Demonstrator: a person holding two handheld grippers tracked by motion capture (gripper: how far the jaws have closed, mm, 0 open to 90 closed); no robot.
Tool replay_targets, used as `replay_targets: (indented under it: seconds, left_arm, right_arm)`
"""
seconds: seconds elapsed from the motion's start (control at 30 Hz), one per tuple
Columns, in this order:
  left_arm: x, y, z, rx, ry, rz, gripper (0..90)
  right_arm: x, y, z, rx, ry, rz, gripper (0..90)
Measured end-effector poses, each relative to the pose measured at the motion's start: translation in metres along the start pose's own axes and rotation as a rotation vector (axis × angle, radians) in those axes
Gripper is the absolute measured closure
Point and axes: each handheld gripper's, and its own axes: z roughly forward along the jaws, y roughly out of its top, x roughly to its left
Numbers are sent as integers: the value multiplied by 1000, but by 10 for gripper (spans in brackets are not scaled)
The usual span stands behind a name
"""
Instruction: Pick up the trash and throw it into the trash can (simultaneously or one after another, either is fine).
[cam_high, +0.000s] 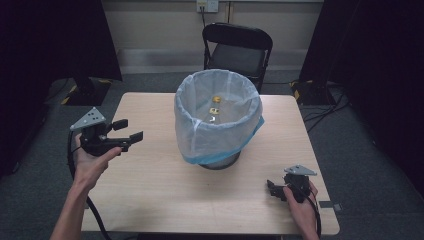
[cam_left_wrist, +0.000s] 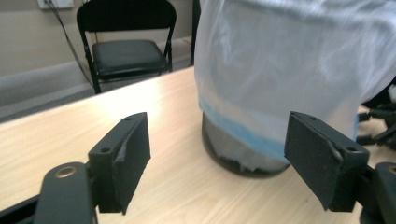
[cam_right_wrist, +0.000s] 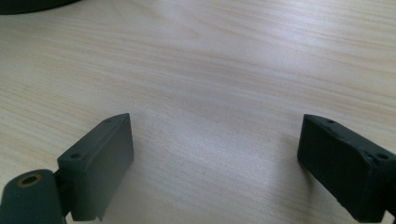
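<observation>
So the left gripper (cam_high: 131, 129) is up off the pale wooden table (cam_high: 150, 200), to the left of the bin, with its fingers (cam_left_wrist: 122, 161) spread wide and nothing between them. They're aimed at the bin's lower half, and the left gripper view looks straight at the spot where the bag ends. Looks to me like it's lining up to take hold of the bag or the bin wall. If so, I'd go for the loose plastic near the blue hem rather than the mesh. That film is thin and slippery, so pinch a decent fold of it. I'd also come in level, since a nudge high up on the wall could tip or slide the whole bin.

The bin itself: a round dark wire-mesh wastebasket (cam_high: 220, 161) sitting upright about mid-table, lined with a thin, milky see-through plastic bag (cam_high: 217, 120). The bag is folded over the rim and hangs down most of the outside, ending in a blue band (cam_high: 220, 156) just above the base. It's puffy and wrinkled. There are a few small yellowish bits (cam_high: 215, 105) down inside, too small to tell what they are.

To the right of the bin and closer to the person, the right gripper (cam_high: 270, 189) sits low near the table edge with its fingers (cam_right_wrist: 100, 161) wide apart and empty, over bare wood. A black folding chair (cam_high: 238, 47) stands behind the bin, past the far edge.
</observation>
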Motion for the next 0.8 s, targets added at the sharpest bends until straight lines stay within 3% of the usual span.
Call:
replay_targets:
  seconds: [0.23, 0.73, 0.8]
  left_arm:
    - [3, -29, 7, 61, 18, -27, 185]
    - [4, -83, 17, 142, -13, -88, 167]
    - [4, -88, 18, 157, -13, -79, 167]
  right_arm:
    - [0, 0, 0, 0, 0, -1, 97]
    - [0, 0, 0, 0, 0, 0, 97]
    - [0, 0, 0, 0, 0, 0, 97]
